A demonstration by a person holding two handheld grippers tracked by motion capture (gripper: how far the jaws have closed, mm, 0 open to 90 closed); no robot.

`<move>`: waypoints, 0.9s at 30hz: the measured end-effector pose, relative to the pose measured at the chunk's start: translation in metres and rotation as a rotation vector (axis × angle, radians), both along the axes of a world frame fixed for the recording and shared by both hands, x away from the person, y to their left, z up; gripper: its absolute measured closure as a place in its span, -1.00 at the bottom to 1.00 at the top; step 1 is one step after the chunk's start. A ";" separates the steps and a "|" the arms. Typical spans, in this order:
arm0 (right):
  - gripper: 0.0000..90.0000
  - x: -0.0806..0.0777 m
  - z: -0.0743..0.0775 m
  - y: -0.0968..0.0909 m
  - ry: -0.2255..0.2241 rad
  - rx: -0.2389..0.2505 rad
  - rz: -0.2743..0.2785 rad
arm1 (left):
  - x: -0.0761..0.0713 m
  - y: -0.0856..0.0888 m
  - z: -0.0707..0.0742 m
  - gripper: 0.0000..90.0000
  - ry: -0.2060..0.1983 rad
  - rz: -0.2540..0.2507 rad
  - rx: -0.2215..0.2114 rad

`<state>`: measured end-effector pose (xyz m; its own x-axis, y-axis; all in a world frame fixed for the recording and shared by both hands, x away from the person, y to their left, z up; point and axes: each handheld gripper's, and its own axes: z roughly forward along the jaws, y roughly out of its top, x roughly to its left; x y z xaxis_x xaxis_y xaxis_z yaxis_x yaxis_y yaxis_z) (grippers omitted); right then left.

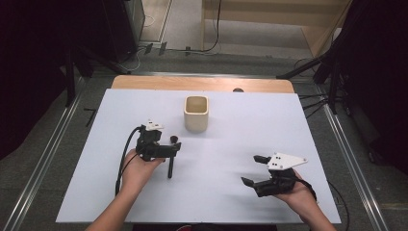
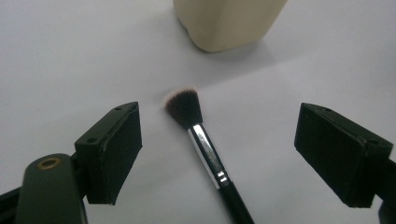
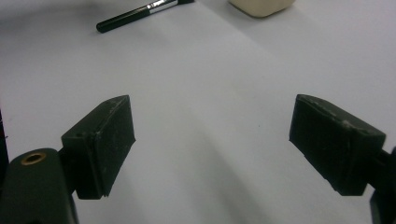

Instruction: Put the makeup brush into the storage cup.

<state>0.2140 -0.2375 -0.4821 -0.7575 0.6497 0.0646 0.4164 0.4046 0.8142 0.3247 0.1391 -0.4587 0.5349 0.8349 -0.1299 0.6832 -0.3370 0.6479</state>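
Note:
A makeup brush (image 2: 204,148) with dark bristles, a silver ferrule and a black handle lies flat on the white table. My left gripper (image 2: 218,123) is open just above it, one jaw on each side of the bristles and ferrule, touching neither. From the high view the left gripper (image 1: 166,147) covers the brush head, and the brush's black handle (image 1: 170,168) sticks out toward the person. A cream cup (image 1: 196,114) stands upright just beyond. My right gripper (image 1: 254,170) is open at the near right, and the right gripper (image 3: 212,112) has only bare table between its jaws.
The white board (image 1: 250,125) covers a wooden table (image 1: 202,83). In the right gripper view the brush (image 3: 135,15) and cup (image 3: 261,5) sit far off at the top. Dark stands and cables line the floor on both sides of the table.

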 end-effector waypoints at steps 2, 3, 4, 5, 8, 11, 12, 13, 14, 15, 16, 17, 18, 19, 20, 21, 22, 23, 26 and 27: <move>-0.66 0.000 0.000 0.000 0.001 0.000 0.000 | 0.001 -0.001 0.001 -0.65 0.020 -0.005 0.003; -0.66 0.000 0.000 0.000 0.002 0.000 -0.001 | 0.004 -0.004 0.003 -0.65 0.046 -0.010 0.020; -0.66 0.000 0.000 0.000 0.002 -0.003 0.001 | 0.007 -0.006 0.004 -0.65 0.091 -0.017 0.025; -0.66 0.000 0.000 0.000 0.002 -0.003 0.001 | 0.007 -0.006 0.004 -0.65 0.091 -0.017 0.025; -0.66 -0.001 0.000 0.000 0.001 -0.002 0.006 | 0.014 -0.010 0.005 -0.63 0.201 -0.008 0.030; -0.66 -0.002 0.000 0.000 0.002 -0.002 0.010 | 0.020 -0.012 0.005 -0.62 0.281 0.009 0.052; -0.66 -0.002 0.000 0.000 0.001 -0.004 0.012 | 0.025 -0.014 0.005 -0.62 0.340 0.020 0.054; -0.66 -0.002 0.000 0.000 0.000 -0.007 0.013 | 0.026 -0.014 0.005 -0.62 0.361 0.023 0.055; -0.66 -0.002 0.000 0.000 0.000 -0.009 0.014 | 0.028 -0.014 0.005 -0.62 0.386 0.031 0.056; -0.66 -0.002 0.000 0.000 -0.002 -0.011 0.016 | 0.030 -0.015 0.005 -0.61 0.403 0.041 0.065; -0.66 -0.002 0.000 0.000 0.000 -0.014 0.016 | 0.031 -0.016 0.005 -0.53 0.412 0.046 0.070; -0.66 -0.002 0.000 0.001 -0.001 -0.014 0.015 | 0.031 -0.016 0.005 -0.51 0.412 0.046 0.070; -0.66 -0.003 0.000 0.001 0.000 -0.016 0.016 | 0.032 -0.017 0.005 -0.51 0.410 0.048 0.079; -0.66 -0.003 0.000 0.001 0.000 -0.016 0.016 | 0.032 -0.017 0.005 -0.51 0.410 0.048 0.079; -0.66 -0.003 0.000 0.001 0.001 -0.017 0.017 | 0.032 -0.018 0.005 -0.52 0.414 0.047 0.098; -0.66 -0.002 0.000 0.001 0.000 -0.018 0.017 | 0.032 -0.018 0.005 -0.52 0.414 0.047 0.098; -0.66 -0.002 -0.001 0.001 -0.001 -0.022 0.018 | 0.032 -0.018 0.003 -0.52 0.421 0.062 0.109; -0.66 -0.002 -0.001 0.001 -0.001 -0.025 0.018 | 0.032 -0.018 0.003 -0.52 0.421 0.062 0.109; -0.66 -0.002 -0.001 0.002 0.002 -0.028 0.016 | 0.033 -0.018 0.003 -0.51 0.450 0.097 0.134; -0.66 -0.002 -0.001 0.002 0.001 -0.029 0.017 | 0.033 -0.018 0.003 -0.50 0.462 0.107 0.131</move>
<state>0.2118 -0.2356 -0.4833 -0.7683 0.6384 0.0473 0.4105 0.4347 0.8016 0.3580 0.1215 -0.4557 0.3563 0.9072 -0.2236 0.9244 -0.3072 0.2262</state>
